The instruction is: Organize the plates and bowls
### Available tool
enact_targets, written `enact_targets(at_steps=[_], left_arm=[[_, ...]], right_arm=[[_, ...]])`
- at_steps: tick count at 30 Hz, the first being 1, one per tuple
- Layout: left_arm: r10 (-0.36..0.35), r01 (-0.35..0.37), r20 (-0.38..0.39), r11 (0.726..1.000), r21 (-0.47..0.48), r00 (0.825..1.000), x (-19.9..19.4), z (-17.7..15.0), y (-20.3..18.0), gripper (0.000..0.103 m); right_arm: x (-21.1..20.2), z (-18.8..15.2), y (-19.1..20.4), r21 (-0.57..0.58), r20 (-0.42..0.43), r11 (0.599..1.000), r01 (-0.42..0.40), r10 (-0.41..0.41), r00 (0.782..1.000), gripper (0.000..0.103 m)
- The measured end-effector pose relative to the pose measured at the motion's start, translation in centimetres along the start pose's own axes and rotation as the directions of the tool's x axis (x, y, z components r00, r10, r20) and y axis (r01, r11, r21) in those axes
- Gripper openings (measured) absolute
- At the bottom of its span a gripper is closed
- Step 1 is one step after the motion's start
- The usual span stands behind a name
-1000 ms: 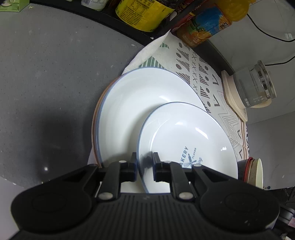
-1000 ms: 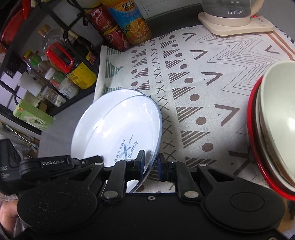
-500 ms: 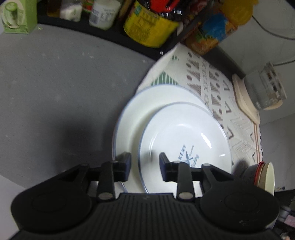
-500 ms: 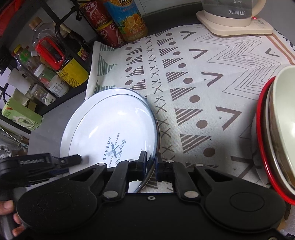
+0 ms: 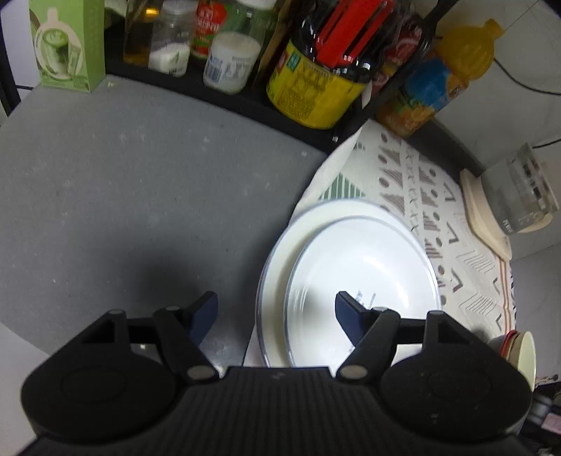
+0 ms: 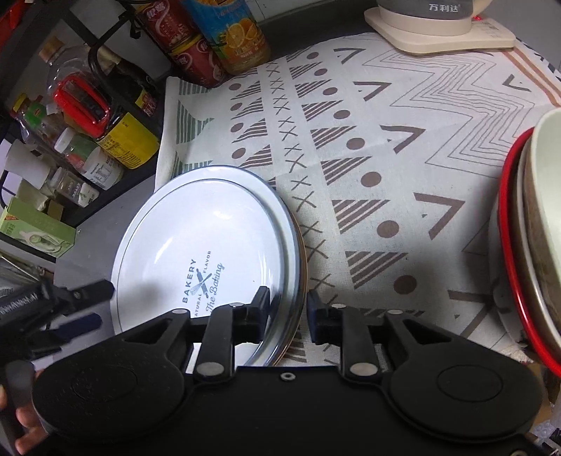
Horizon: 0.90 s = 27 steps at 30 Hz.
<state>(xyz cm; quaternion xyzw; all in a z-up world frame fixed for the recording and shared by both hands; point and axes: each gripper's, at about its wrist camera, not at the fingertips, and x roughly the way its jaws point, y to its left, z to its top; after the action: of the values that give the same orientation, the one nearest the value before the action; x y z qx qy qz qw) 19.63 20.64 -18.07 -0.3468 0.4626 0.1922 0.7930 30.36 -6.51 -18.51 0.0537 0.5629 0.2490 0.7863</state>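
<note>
lying flat at the left edge of the patterned cloth (image 6: 385, 147), the small plate (image 6: 207, 252) with the bakery print sits on top of the large plate (image 6: 291, 224), and a thin brown rim of a third plate shows under both on the right side; the stack rests partly on the cloth and partly over the grey bench (image 5: 140, 182); the left tool (image 5: 275, 307) hangs above the near-left edge of the stack, its jaws opening and already wide apart, one finger over the bare bench and the other over the small plate's inside, with nothing pressed between them; in the right wrist view that same tool comes in from the left edge, held by a hand (image 6: 21, 417) at the bottom corner; the right tool (image 6: 288, 308) straddles the right rim of the stack, its jaws opening, the left finger over the large plate's rim and the right finger over the cloth, a visible gap on each side so the pads do not press the rims; a stack of bowls (image 6: 533, 238) with a red rim stands at the right of the cloth, well apart from the plates; a kettle base (image 6: 438, 31) stands at the far end of the cloth; bottles and jars crowd a black rack (image 5: 245, 105) along the bench's far edge.
</note>
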Motion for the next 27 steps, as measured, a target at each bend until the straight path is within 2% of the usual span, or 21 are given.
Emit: enact_targets(at_steps=[6, 13, 15, 17, 20, 23, 27], left_arm=[[-0.002, 0.002, -0.045, 1.000, 0.006, 0.999, 1.8, -0.7, -0.6, 0.072], [0.032, -0.031, -0.037, 0.999, 0.021, 0.999, 2.8, -1.0, -0.7, 0.070], [0.038, -0.038, -0.012, 0.999, 0.017, 0.999, 2.5, -0.8, -0.4, 0.064], [0.041, -0.041, 0.007, 0.999, 0.009, 0.999, 2.3, -0.6, -0.1, 0.046], [-0.012, 0.012, 0.001, 1.000, -0.018, 1.000, 2.1, -0.3, 0.3, 0.031], [-0.027, 0.027, 0.010, 1.000, -0.015, 1.000, 1.8, -0.4, 0.2, 0.026], [-0.036, 0.036, 0.016, 0.999, -0.035, 0.999, 1.7, -0.4, 0.5, 0.025]], right_arm=[[-0.6, -0.1, -0.1, 0.007, 0.008, 1.000, -0.017, 0.017, 1.000, 0.024], [-0.7, -0.2, -0.9, 0.024, 0.011, 0.999, -0.026, 0.025, 1.000, 0.024], [-0.7, -0.2, -0.9, 0.024, 0.012, 0.999, -0.027, 0.027, 1.000, 0.024], [-0.7, -0.2, -0.7, 0.009, 0.018, 1.000, -0.025, 0.024, 1.000, 0.024], [-0.5, -0.2, -1.0, 0.019, 0.019, 0.999, -0.038, 0.038, 0.999, 0.024], [-0.4, -0.3, -1.3, 0.033, 0.020, 0.998, -0.054, 0.054, 0.998, 0.024], [-0.2, -0.3, -1.4, 0.042, 0.019, 0.997, -0.071, 0.071, 0.997, 0.024]])
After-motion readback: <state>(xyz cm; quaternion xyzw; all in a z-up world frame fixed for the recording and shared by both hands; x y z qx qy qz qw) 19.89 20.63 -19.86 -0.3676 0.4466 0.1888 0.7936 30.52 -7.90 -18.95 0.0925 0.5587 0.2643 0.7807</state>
